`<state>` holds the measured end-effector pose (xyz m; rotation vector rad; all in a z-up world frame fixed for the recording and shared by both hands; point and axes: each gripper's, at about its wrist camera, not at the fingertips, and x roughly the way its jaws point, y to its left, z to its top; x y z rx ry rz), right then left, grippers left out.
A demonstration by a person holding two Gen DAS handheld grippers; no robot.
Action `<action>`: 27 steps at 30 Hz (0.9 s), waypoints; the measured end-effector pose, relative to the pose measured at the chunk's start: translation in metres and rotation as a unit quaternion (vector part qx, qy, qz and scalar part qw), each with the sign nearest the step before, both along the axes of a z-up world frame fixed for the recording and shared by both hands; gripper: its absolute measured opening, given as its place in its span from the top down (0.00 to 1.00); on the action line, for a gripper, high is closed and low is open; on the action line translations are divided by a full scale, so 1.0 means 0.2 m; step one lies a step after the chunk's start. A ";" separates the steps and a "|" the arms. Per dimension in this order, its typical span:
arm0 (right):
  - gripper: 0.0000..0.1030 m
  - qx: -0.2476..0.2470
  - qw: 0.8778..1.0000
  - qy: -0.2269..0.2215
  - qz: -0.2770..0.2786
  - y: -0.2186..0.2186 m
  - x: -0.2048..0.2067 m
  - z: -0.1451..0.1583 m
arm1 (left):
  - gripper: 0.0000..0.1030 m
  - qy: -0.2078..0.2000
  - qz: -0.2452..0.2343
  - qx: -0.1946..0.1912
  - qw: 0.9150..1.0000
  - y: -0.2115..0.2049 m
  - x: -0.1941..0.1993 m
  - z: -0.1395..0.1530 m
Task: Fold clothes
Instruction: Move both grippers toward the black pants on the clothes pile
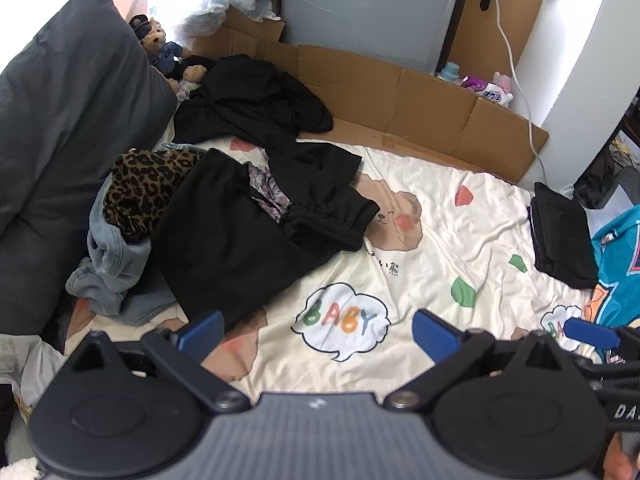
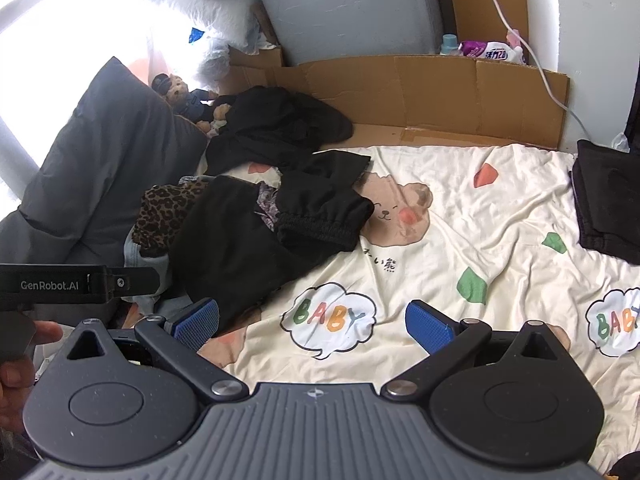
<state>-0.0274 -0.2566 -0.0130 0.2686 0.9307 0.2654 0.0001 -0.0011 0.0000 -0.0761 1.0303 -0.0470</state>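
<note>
1. Your left hand-held gripper point(image 1: 316, 330) hangs above the bed with its blue pads point(image 1: 202, 330) spread wide and nothing between them.
2. Your right hand-held gripper point(image 2: 312, 322) is likewise spread wide and empty over the same part of the bed; one blue fingertip of it also shows at the right edge of the left wrist view.
3. Below both lies the cream cartoon-print bedsheet point(image 1: 440, 240), with a "BABY" cloud print point(image 2: 328, 320) showing between the right gripper's fingers.
4. The unfolded clothes sit in a heap on the left part of the bed: a crumpled black garment with an elastic waistband point(image 1: 248, 232) lies on top, near your left gripper's left finger but not touching it.
5. Beside it, to the left, a leopard-print cloth point(image 1: 148, 188) rests on a pale blue denim piece point(image 1: 108, 268), and another black garment point(image 2: 276, 128) lies further back against the brown cardboard sheet point(image 2: 440, 92).
6. A folded black garment point(image 1: 560, 232) lies well apart at the right side of the bed, just beside a teal printed cloth point(image 1: 616, 248).
7. A dark grey pillow point(image 1: 60, 128) leans at the left, with a small teddy bear in dark uniform point(image 1: 160, 44) behind it.
</note>
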 end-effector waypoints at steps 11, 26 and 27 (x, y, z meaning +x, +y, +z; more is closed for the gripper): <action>0.01 -0.004 1.000 -0.002 -0.017 -0.06 -0.03 0.02 | 0.02 0.015 -0.026 -0.013 0.999 -0.09 0.01 0.00; 0.01 -0.043 0.996 -0.044 -0.058 -0.09 -0.15 0.13 | 0.06 -0.017 -0.019 -0.017 1.000 -0.08 0.00 0.03; 0.01 -0.043 0.996 -0.046 -0.058 -0.09 -0.15 0.14 | 0.06 -0.017 -0.019 -0.015 1.000 -0.08 0.00 0.03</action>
